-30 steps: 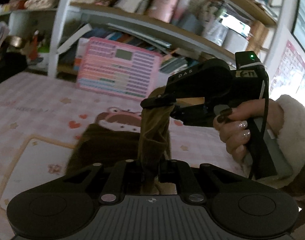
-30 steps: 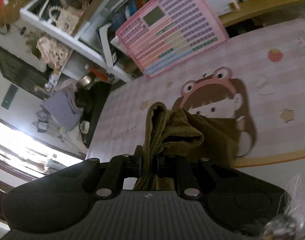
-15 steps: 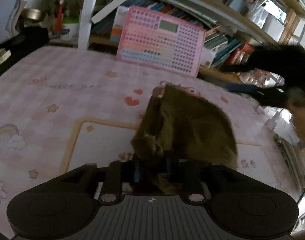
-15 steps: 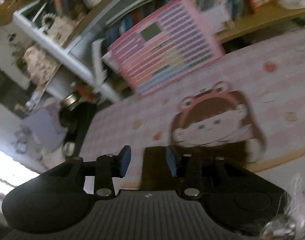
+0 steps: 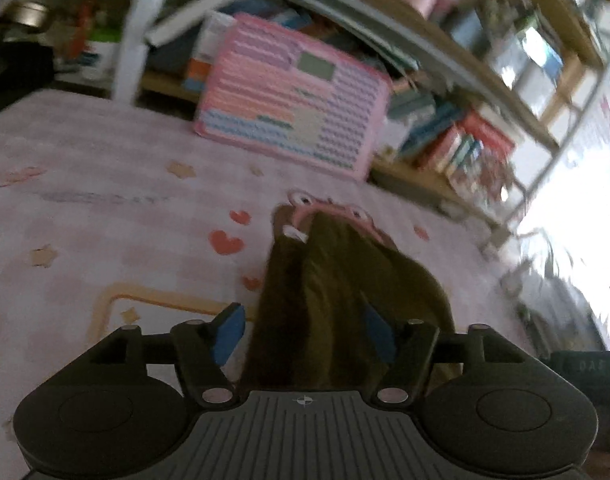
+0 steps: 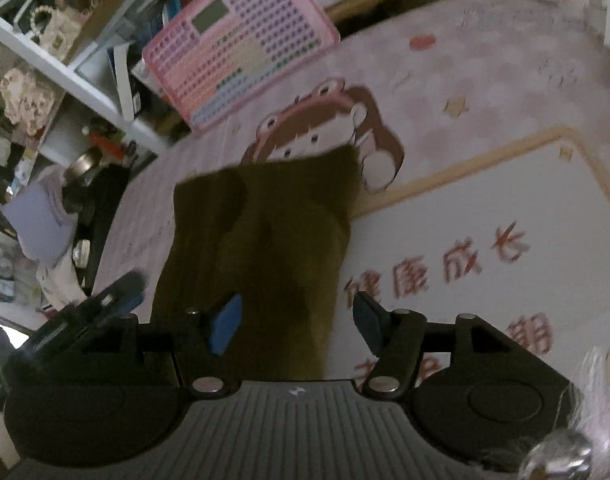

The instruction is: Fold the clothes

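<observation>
I have both jaws spread wide and holding nothing: the left hand-held gripper (image 5: 303,330) and the right hand-held gripper (image 6: 295,318) each hang just above the brown garment (image 6: 261,236). It lies as a long, narrow, flattish strip on the pink play mat (image 6: 485,92), running toward twelve o'clock until it covers the lower edge of the cartoon girl print (image 6: 317,124).

My worry is the ridged layers visible in the left view: a low pass could snag the top one and drag the strip askew. The motion blur hides its edges, so I might pinch only one layer.
</observation>
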A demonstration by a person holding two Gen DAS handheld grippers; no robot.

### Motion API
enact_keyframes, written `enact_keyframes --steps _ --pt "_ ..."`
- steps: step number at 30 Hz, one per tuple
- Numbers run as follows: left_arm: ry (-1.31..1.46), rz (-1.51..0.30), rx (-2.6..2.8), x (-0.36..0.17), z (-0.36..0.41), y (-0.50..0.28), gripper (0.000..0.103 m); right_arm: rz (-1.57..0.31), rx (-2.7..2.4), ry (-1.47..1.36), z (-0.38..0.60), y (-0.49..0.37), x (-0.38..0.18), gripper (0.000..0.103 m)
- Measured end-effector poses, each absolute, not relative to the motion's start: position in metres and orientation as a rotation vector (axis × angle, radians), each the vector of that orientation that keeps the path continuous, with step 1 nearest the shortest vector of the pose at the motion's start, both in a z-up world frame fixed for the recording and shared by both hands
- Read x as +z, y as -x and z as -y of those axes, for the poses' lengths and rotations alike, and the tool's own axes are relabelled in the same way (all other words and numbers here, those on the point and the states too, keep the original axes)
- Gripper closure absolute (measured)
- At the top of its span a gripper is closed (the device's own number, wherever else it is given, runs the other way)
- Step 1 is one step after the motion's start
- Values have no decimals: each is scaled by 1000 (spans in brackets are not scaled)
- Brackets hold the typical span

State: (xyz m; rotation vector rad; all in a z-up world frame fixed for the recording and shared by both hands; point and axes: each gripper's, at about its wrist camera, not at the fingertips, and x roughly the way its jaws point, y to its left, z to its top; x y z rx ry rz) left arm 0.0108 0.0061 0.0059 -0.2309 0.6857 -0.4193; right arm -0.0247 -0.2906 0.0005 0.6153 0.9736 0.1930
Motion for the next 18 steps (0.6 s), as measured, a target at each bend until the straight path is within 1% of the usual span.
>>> enact_keyframes --steps 1,2,5,7,8,9,10,11,12,13,14,15,18 --pt "192 -670 -436 8 -1 -11 97 -989 191 -612 286 24 -2 43" --pt "153 -653 -453 10 4 -11 98 -1004 189 -607 281 23 -5 43" --pt "62 -613 -492 14 14 -12 98 -1014 184 -593 271 24 -11 43" --pt "84 -691 -463 0 8 -23 97 -1009 186 -598 269 25 -13 43" --pt "99 -751 -446 -13 5 -30 91 -1009 185 -603 268 24 -15 43" --pt "107 -767 -429 -19 2 -32 83 -1017 184 -605 266 22 -17 43" --pt "109 -758 -413 -21 -1 -31 77 -1023 182 -605 265 21 -20 42" --pt "124 -745 -399 -20 -4 -29 68 -1029 180 -606 265 20 -22 42" --pt "146 -729 -386 -17 -9 -27 55 -1032 176 -609 264 20 -23 41" --pt "167 -713 -374 -14 -13 -25 46 -1032 174 -616 265 20 -24 41" --pt "187 -707 -381 -11 -18 -24 34 -1032 172 -624 266 20 -25 41" --pt "203 -719 -404 -11 -22 -24 33 -1029 172 -641 268 20 -26 41" --pt "250 -830 -455 -24 -25 -34 31 -1034 170 -702 272 18 -31 41"
